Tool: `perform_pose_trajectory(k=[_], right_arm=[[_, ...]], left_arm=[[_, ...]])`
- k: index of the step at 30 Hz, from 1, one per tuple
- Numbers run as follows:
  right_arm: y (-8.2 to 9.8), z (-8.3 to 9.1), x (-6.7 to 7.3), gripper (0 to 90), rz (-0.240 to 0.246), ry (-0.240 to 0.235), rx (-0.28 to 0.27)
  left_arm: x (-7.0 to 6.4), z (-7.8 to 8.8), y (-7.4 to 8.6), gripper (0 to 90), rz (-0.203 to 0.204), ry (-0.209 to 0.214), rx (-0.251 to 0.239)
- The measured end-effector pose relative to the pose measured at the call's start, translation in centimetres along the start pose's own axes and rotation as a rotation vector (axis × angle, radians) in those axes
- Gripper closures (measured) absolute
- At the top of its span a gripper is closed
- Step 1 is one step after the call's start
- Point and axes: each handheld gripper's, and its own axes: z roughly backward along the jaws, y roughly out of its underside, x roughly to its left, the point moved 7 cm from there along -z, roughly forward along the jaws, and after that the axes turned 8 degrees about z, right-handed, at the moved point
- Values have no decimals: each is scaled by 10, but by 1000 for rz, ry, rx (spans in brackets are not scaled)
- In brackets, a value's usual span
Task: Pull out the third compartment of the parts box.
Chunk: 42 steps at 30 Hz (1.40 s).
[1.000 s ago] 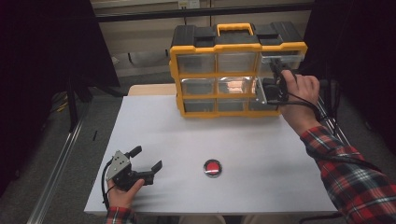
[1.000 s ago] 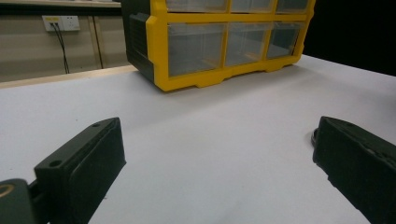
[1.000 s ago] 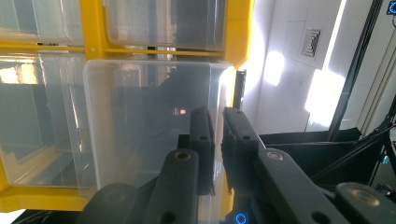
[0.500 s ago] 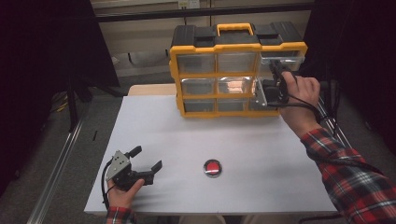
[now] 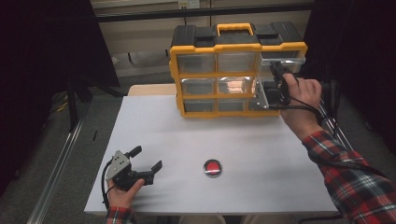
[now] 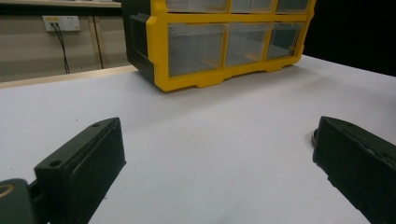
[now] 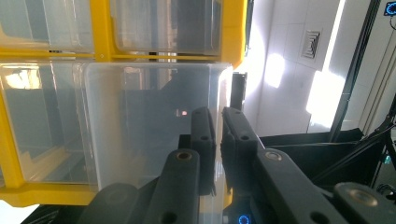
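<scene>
A yellow and black organiser [image 5: 233, 74] with clear drawers stands at the back of the white table [image 5: 187, 135]. Its top right clear drawer [image 5: 282, 57] is pulled partway out. My right gripper [image 5: 276, 71] is shut on that drawer; in the right gripper view the jaws [image 7: 218, 116] pinch the thin clear wall of the drawer [image 7: 140, 116]. My left gripper [image 5: 147, 157] rests on the table near the front left, held by a hand, jaws wide open with nothing between them [image 6: 215, 135]. A small red round disc [image 5: 213, 167] lies on the table to its right.
The organiser [image 6: 205, 79] stands far ahead of the left jaws across bare white table. A dark metal rail [image 5: 60, 158] runs along the floor to the left of the table. A wall with sockets lies behind the organiser.
</scene>
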Motion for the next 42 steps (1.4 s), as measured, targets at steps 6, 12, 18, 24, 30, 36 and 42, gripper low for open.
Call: perform_pose_trajectory(k=[6,12,18,24,30,36,42], right_arm=[[0,3,-1,850,3,1,-5],[0,9,-2,850,6,-1,-8],[0,13,-1,852,-1,-2,-7],[1,14,-1,852,-1,-2,-8],[0,14,-2,852,-2,-5,-9],[-2,17,0,900,-6,-13,-25],[-6,19,-3,833,14,-10,-14]], left_arm=[[0,0,0,22,-1,0,1],[0,0,0,22,-6,7,3],[0,0,0,22,-6,6,3],[0,0,-1,22,0,7,-3],[0,1,0,22,-12,6,6],[0,0,-1,22,-5,6,-7],[0,1,0,22,-3,7,0]])
